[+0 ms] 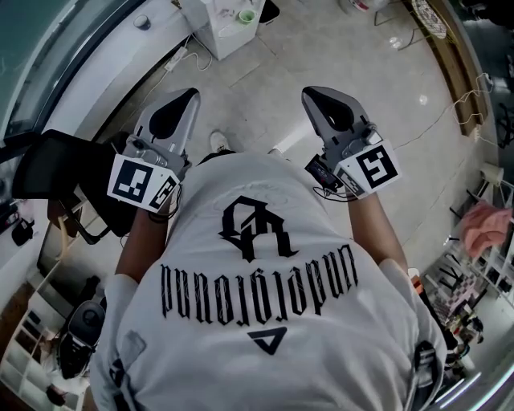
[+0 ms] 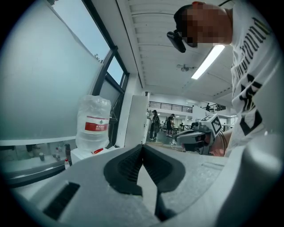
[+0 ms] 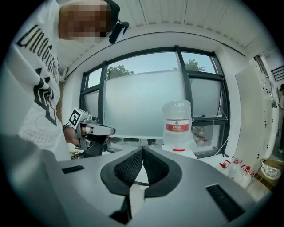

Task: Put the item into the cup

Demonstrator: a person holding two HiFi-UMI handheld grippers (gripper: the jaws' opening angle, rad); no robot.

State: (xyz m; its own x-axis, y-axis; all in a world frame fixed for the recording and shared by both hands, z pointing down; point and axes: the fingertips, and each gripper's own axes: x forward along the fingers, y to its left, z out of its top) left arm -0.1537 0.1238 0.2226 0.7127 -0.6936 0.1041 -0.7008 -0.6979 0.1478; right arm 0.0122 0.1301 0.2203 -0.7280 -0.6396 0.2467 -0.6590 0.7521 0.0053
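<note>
Person is standing and holding both grippers out in front at chest level, over bare floor (image 1: 265, 64).

Left gripper (image 1: 186, 100) is pointing forward. In its own view the left gripper (image 2: 142, 150) is clenched: the dark ribbed pads (image 2: 128, 166) are meeting at the tips, with nothing between them. Its marker cube (image 1: 144, 183) is sitting by the wrist.

Right gripper (image 1: 315, 98) is pointing forward too, well apart from the left one and roughly level with it. In its own view the right gripper (image 3: 142, 153) is also clenched, tips touching, gripping nothing.

Each gripper is showing up in the other's camera: the right gripper (image 2: 195, 137) in the left gripper view, the left gripper (image 3: 95, 131) in the right gripper view.

A large water bottle (image 2: 93, 122) with a red label is standing by the window, also seen in the right gripper view (image 3: 178, 124).

White t-shirt (image 1: 265, 281) with black print is filling the lower head view. A black chair (image 1: 56, 172) is sitting at the left.

Task thing: a small green cup (image 1: 246, 16) is sitting on top of a white cabinet (image 1: 229, 32) at the far top edge of head view, well apart from both grippers. Cannot tell if this is the task's cup, and the item is too small to pick out.
</note>
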